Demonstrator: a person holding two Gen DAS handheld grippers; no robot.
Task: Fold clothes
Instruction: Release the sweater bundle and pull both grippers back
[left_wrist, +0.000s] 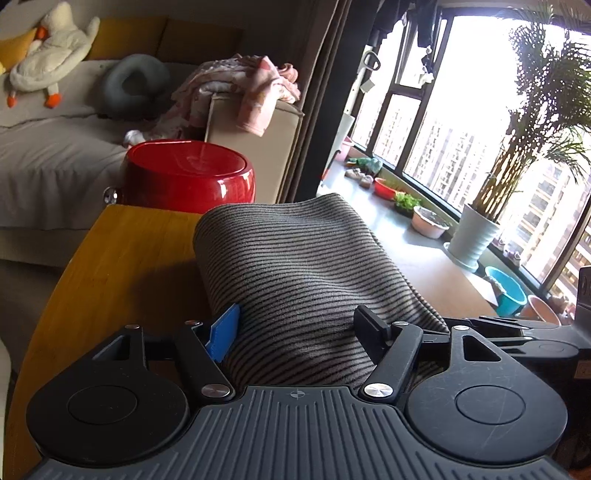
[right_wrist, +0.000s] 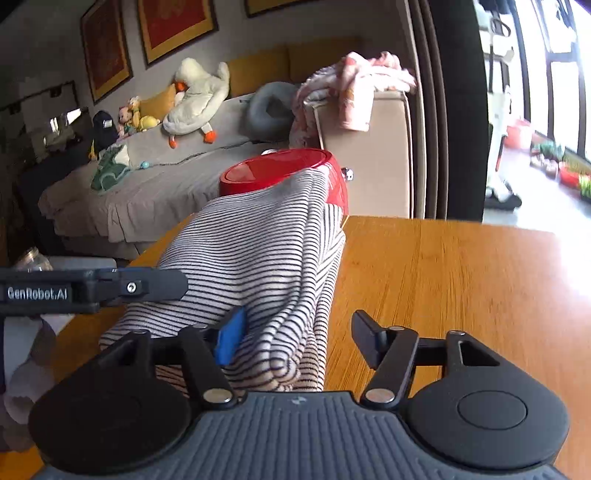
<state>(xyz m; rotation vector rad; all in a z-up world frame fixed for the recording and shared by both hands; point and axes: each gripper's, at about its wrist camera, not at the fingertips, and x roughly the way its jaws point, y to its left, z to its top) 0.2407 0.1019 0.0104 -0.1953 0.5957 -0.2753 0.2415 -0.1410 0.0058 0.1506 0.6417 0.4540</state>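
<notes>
Striped garment (left_wrist: 295, 273) lies bunched lengthwise on the wooden table (right_wrist: 461, 280), running toward 12 o'clock from both tools. Left gripper (left_wrist: 299, 325): jaws apart, cloth bulging between them, not pinched. Right gripper (right_wrist: 295, 332): jaws apart, straddling the garment's edge at 9 o'clock, bare wood at 3. Suggested next: close both on one layer only, then lift evenly. Right view shows the left tool at 9 o'clock and clear tabletop; left view shows only window side.

Our two matching black grippers

We see each gripper (left_wrist: 297, 325) (right_wrist: 297, 334) with one blue pad, silver rivets, ribbed grey base.
</notes>
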